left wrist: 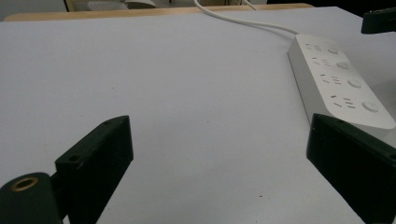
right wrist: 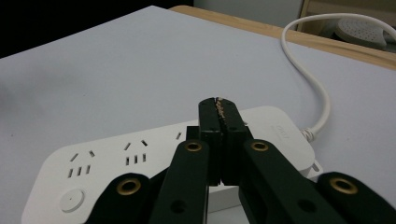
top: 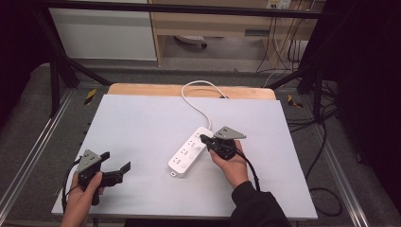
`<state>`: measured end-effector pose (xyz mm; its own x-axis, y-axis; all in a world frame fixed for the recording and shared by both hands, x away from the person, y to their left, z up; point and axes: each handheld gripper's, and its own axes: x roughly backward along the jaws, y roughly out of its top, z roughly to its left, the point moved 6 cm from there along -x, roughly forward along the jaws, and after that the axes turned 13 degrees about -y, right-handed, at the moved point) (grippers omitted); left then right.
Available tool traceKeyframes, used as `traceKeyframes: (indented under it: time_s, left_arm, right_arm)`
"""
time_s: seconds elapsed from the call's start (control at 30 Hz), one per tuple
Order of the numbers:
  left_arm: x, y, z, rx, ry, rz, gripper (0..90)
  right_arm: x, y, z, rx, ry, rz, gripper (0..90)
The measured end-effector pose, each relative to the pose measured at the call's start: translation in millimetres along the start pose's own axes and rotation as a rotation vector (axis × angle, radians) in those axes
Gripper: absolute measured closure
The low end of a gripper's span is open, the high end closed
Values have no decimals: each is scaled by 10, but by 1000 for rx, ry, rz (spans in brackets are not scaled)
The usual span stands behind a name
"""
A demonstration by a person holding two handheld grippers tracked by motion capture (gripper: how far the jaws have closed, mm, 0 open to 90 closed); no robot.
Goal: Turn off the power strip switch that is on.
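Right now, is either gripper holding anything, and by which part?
Nothing held. Right gripper is shut, jaws empty, over the power strip. Left gripper is open over bare table.

The power strip (top: pixel 188 151) lies mid-table (top: pixel 142 118) (cable (top: pixel 198 101) trailing behind it).

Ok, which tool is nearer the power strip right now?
The right. The right tool is over the power strip, at its cable end, jaws shut. The left tool sits apart from it near the table's front left, jaws open.
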<state>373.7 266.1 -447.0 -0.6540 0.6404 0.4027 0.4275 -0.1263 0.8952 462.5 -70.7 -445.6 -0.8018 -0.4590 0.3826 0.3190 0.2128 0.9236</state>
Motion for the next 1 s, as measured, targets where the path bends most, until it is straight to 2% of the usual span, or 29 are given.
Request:
traceKeyframes:
  time_s: [0.33,0.57,1.0]
  left_arm:
    - [7,3,4,7,0,-5,71]
    - [2,1,-32,-2,-5,3,71]
    - [2,-2,-11,4,-3,3,71]
  right_arm:
    - [-89,-41,-10,-6,-18,11,900]
    - [-93,-58,4,-3,-14,23,900]
    - [-111,-82,-3,-12,-22,47,900]
